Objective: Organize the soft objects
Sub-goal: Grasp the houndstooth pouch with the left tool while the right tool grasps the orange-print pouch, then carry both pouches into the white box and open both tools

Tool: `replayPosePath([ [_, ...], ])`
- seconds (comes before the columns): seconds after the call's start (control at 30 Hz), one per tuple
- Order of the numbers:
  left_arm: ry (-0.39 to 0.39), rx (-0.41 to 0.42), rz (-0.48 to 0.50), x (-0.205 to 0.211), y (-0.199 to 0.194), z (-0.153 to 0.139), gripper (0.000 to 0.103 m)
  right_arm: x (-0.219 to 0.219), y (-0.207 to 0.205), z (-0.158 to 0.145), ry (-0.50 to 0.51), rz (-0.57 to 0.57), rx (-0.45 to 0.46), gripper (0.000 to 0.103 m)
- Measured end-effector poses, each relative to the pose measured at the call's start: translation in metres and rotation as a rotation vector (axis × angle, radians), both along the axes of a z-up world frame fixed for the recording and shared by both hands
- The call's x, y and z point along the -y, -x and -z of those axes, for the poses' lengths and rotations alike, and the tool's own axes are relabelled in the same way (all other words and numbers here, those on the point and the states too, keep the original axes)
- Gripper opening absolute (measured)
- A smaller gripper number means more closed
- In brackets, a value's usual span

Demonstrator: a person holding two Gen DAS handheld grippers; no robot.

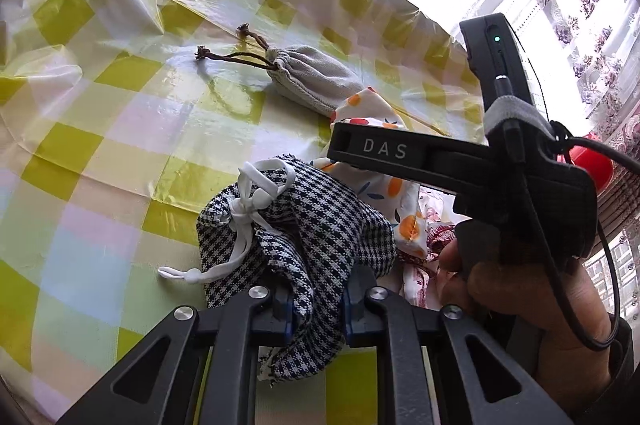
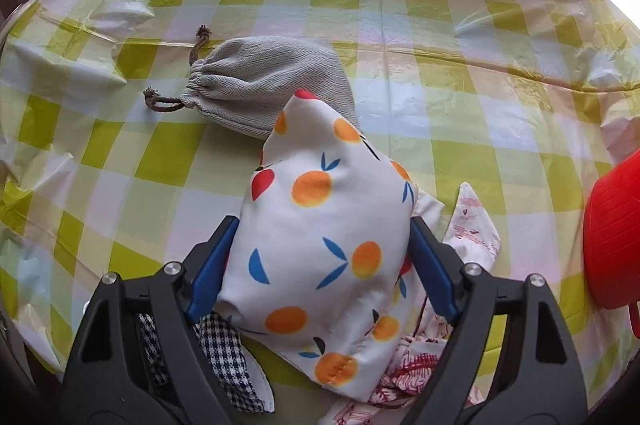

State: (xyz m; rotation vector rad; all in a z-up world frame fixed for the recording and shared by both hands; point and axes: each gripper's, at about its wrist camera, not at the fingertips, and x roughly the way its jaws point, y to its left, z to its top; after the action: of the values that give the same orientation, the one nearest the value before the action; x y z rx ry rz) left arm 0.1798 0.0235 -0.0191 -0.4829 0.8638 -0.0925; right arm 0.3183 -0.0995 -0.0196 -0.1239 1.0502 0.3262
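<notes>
In the left wrist view, we see the left gripper (image 1: pixel 316 309) at the lower centre of the frame, its blue pads pinched tight on a fold of the houndstooth drawstring pouch (image 1: pixel 296 221). The pouch's white cord (image 1: pixel 244 225) trails loose toward the left. The right gripper's black body (image 1: pixel 460 169) crosses the right of the frame, held in a hand (image 1: pixel 532 297). The risk we judge here: the pinch takes only a thin fold, so a lift could let the cloth slide out, or the cord could snag the checked tablecloth (image 1: pixel 100 129).

In the right wrist view, the right gripper (image 2: pixel 320 265) at the lower centre straddles the orange-print pouch (image 2: pixel 320 233), its jaws wide, the blue pads right at the pouch's flanks; we cannot tell whether they press. The grey drawstring bag (image 2: pixel 264 85) lies at upper left, its edge under the printed pouch's tip. Red-printed cloth (image 2: pixel 476 221) lies underneath at lower right, a red container (image 2: pixel 612 233) at the right edge. A grip on so plump a pouch may slip, or drag its neighbours along.
</notes>
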Motion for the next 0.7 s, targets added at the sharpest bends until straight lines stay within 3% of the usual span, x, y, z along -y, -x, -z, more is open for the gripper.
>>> replayPosePath([
  [0.13, -0.002, 0.007, -0.018, -0.001, 0.001, -0.004, 0.016, 0.003, 0.003, -0.003, -0.047, -0.019, 0.019, 0.073],
  [0.47, -0.006, 0.049, -0.062, -0.007, 0.009, -0.011, 0.016, 0.029, 0.027, -0.042, -0.147, -0.024, 0.128, 0.073],
  [0.7, -0.051, 0.096, -0.070, -0.003, 0.016, -0.025, 0.016, 0.071, 0.060, -0.065, -0.153, 0.008, 0.183, 0.073],
])
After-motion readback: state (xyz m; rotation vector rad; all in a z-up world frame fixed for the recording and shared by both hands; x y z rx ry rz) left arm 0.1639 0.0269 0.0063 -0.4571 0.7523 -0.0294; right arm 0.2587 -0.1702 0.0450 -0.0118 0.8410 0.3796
